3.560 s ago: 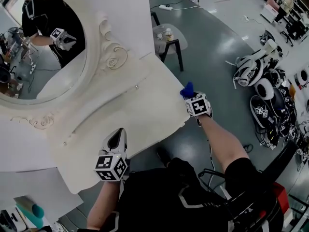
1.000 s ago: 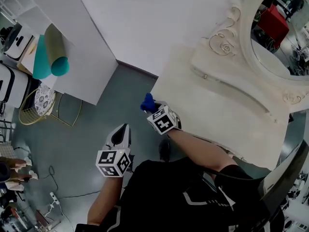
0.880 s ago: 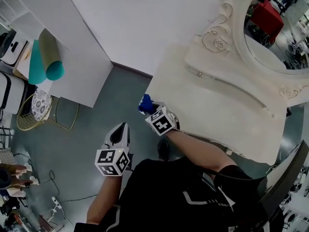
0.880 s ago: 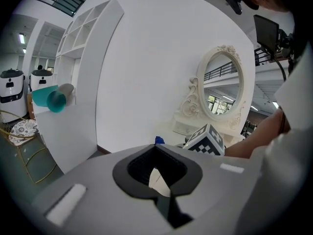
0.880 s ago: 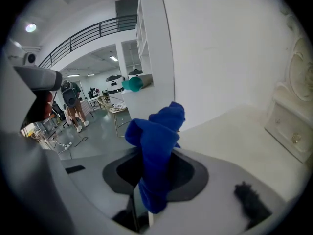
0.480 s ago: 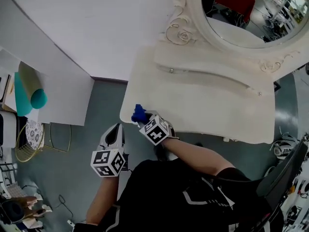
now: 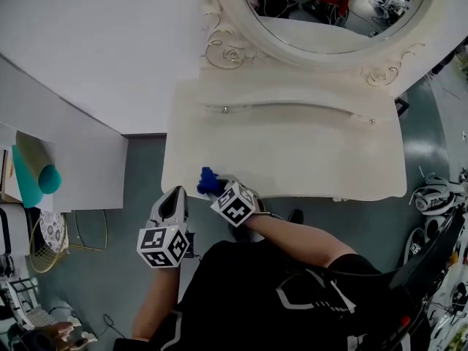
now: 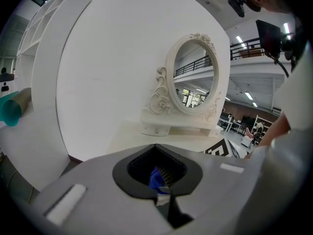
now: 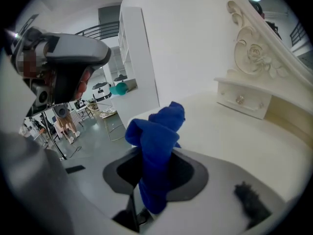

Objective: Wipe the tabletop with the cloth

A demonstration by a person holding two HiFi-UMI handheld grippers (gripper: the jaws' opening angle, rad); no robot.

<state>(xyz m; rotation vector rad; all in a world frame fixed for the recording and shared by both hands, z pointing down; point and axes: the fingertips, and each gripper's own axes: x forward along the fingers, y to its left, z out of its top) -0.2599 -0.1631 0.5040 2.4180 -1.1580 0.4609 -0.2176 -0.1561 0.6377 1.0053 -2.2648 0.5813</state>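
A blue cloth [image 7: 207, 180] is bunched up in my right gripper [image 7: 214, 188], which is shut on it. It sits over the front left corner of the cream tabletop [image 7: 292, 156]; I cannot tell whether it touches. In the right gripper view the cloth [image 9: 156, 141] sticks up out of the gripper [image 9: 152, 182], with the tabletop [image 9: 234, 141] beyond. My left gripper [image 7: 175, 197] hangs just off the table's front left corner over the floor, shut on nothing. Its own view shows the gripper [image 8: 159, 180] with the tabletop [image 8: 142, 133] ahead.
An oval mirror [image 7: 329, 13] in a carved frame and a low drawer shelf [image 7: 292, 101] stand at the table's back. A white cabinet with a teal roll [image 7: 33, 178] and a wire stool [image 7: 51, 232] stand at the left. Gear [image 7: 431, 196] lies on the floor at the right.
Since 3.6 s ago my right gripper carried the cloth from the table's other end to the front left corner. Over the last second it stays there while the head view swings.
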